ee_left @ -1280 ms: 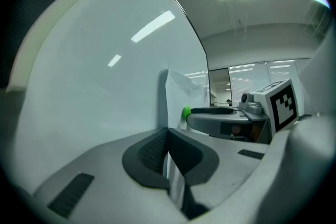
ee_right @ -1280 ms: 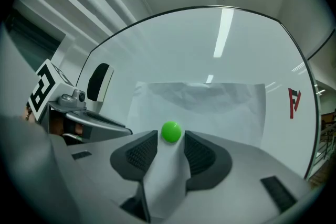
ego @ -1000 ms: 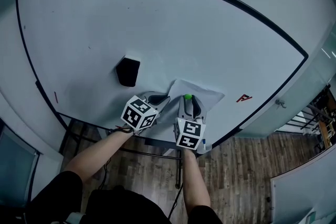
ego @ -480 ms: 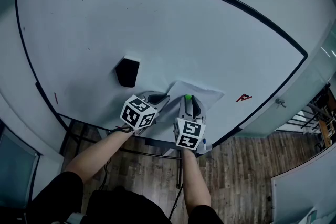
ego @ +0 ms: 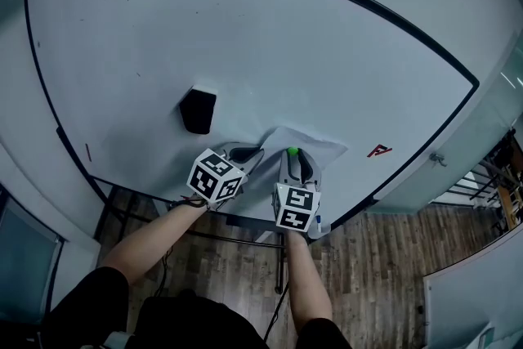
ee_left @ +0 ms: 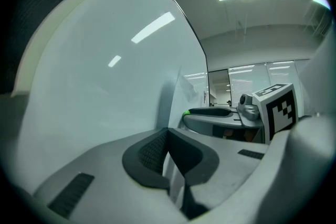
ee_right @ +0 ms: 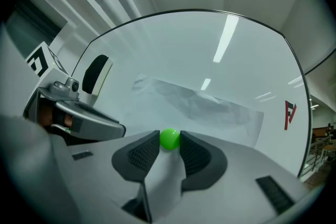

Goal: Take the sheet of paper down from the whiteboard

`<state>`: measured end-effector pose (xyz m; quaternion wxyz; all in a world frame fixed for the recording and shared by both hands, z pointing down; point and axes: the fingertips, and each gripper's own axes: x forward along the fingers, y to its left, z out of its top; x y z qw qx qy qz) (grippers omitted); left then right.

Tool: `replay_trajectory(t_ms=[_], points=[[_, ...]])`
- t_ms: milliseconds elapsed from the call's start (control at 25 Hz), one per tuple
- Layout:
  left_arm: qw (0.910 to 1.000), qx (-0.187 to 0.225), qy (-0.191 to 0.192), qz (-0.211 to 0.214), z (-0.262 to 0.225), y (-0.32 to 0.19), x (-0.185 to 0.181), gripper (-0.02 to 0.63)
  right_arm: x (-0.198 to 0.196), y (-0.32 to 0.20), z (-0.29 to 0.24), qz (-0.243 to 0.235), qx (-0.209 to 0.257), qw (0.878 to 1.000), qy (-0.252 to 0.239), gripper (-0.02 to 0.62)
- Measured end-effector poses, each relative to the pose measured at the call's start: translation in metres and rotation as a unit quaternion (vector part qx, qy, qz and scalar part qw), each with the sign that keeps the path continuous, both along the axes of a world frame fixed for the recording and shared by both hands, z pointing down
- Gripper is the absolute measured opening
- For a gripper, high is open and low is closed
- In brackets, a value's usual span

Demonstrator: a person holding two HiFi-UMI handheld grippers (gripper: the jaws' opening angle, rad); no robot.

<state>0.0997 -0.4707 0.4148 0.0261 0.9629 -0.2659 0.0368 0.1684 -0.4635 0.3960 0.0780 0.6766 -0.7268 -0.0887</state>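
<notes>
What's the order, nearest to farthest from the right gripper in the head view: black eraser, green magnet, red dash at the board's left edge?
1. Green magnet, between the right gripper's jaws, which have just been closing.
2. Black eraser, up and left.
3. Red dash, far left by the frame.
</notes>
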Motion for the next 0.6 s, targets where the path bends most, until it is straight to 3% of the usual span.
replay_trajectory(t_ms=[600], points=[[0.9998,0.002,-0.009,-0.016,0.0015,0.0015,-0.006,0.018,-0.0021,0.0001,0.0069,-0.012,-0.009,1.0,0.017,0.13]])
